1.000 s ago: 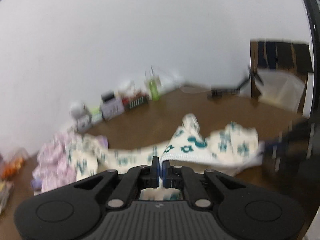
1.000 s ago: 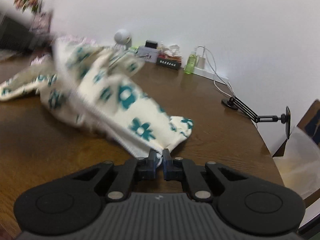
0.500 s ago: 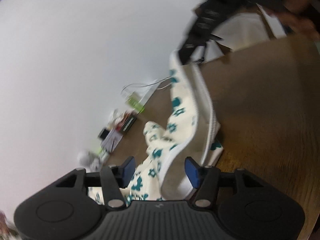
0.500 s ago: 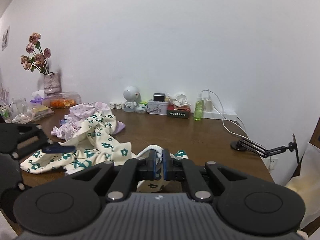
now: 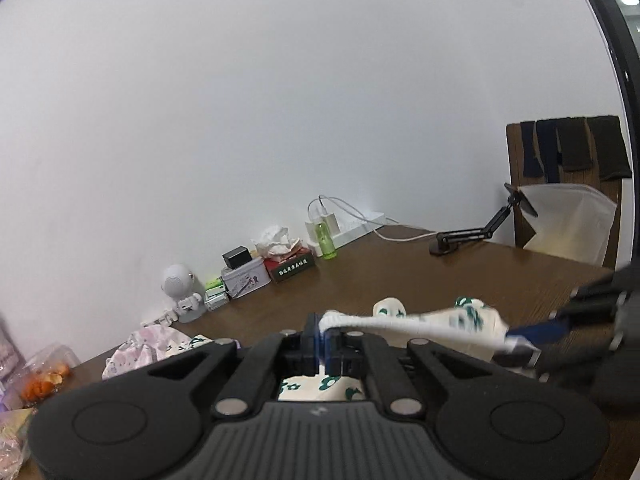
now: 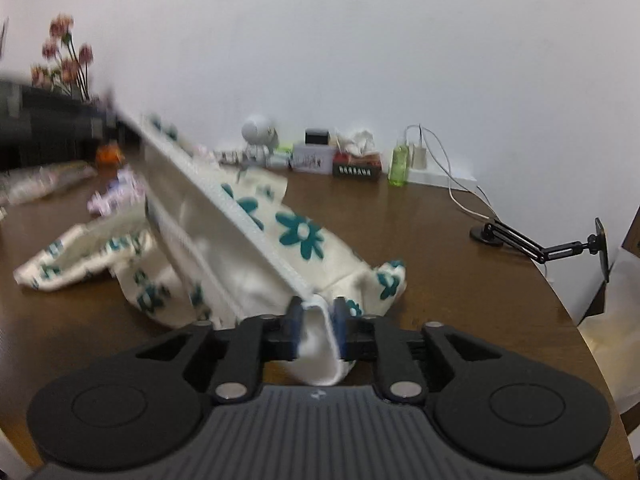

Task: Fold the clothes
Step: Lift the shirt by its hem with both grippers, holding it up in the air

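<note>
Left wrist view: the left claw (image 5: pixel 322 344) is pinched tight on the white ribbed hem of a cream garment (image 5: pixel 472 324) with teal flowers, and the hem stretches taut across to the right claw (image 5: pixel 532 340) at the frame's right edge. Right wrist view — the right claw (image 6: pixel 316 320) has a fold of the same garment (image 6: pixel 296 236) between its blue pads, which touch the cloth while its jaws are opening. Most of the garment trails on the brown table (image 6: pixel 440 248), its hem rising off it toward the upper left. Behind the garment, against the wall, stand a green bottle (image 6: pixel 398 164) and a small tin (image 6: pixel 312 158).
</note>
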`<state>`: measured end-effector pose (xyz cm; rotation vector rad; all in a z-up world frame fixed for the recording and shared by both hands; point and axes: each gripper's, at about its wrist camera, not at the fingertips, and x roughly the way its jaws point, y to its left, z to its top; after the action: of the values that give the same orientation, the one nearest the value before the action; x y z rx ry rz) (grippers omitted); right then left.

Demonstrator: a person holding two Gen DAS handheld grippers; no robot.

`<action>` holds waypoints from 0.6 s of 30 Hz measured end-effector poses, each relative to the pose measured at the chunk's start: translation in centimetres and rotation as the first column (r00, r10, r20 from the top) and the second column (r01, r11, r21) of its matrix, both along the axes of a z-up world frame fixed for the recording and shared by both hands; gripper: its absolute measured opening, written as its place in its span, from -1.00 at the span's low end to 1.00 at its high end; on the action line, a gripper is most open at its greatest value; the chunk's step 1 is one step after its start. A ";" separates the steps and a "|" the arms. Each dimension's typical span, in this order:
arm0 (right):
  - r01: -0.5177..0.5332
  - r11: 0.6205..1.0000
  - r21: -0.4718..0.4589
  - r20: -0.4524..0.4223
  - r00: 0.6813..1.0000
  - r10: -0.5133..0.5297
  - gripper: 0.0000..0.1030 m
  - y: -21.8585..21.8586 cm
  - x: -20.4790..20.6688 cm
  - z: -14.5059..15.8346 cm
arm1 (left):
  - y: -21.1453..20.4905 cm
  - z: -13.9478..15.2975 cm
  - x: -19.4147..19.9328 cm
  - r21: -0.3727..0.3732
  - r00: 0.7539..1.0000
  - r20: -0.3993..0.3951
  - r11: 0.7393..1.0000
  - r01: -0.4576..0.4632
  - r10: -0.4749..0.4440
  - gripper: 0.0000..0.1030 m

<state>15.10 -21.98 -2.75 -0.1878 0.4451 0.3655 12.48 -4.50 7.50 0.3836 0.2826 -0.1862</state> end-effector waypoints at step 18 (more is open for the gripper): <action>0.010 0.951 0.308 -0.028 1.000 -0.002 -0.97 -3.9 -0.6 4.8 | 3.8 -5.8 -0.4 -0.048 0.969 -0.227 0.993 -0.112 0.099 -0.73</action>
<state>14.52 -25.88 2.06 0.1237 0.4092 0.4271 12.06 -0.70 1.68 0.2865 0.5180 -0.1330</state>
